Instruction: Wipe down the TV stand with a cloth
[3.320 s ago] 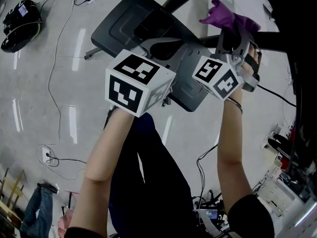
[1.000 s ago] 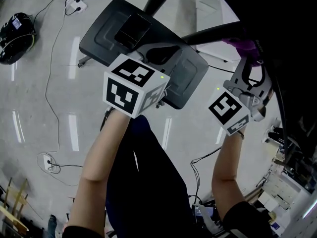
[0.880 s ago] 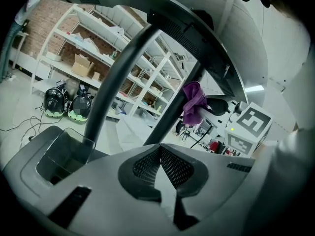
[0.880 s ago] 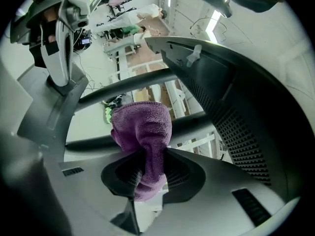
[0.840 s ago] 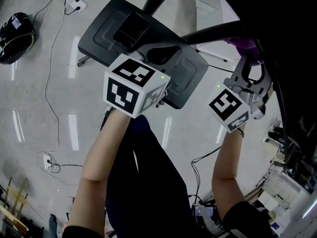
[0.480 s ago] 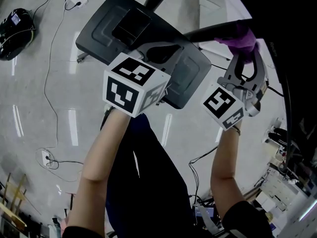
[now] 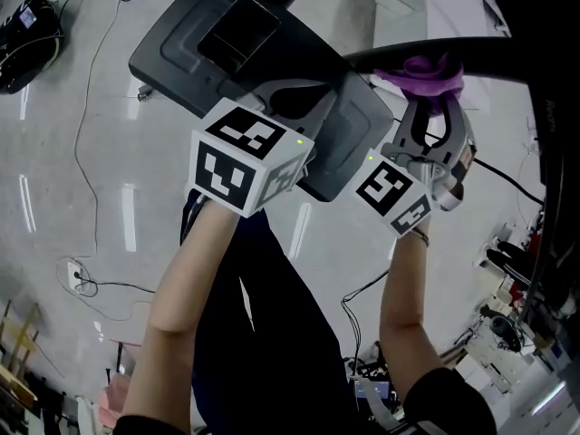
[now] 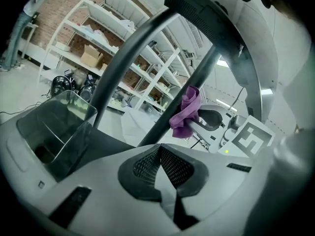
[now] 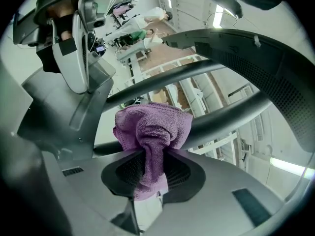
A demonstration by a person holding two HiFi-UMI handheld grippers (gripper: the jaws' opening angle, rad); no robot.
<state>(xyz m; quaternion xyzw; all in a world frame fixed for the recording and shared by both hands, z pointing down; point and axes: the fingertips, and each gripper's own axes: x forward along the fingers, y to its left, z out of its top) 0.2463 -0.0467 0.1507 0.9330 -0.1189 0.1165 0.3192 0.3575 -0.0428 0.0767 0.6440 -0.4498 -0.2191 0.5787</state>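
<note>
The right gripper [image 9: 153, 176] is pinching the purple cloth [image 9: 153, 127] in its jaws, pressing it against a black bar [image 9: 226, 119] of the TV stand [image 7: 177, 53]. The left gripper [image 8: 160, 171] is holding nothing, jaws pressed together. To wipe well, the cloth should be sliding along the bar, pushed firmly.

Bunched purple cloth [image 9: 152, 132], pressed against black TV stand bar [image 9: 226, 122]
</note>
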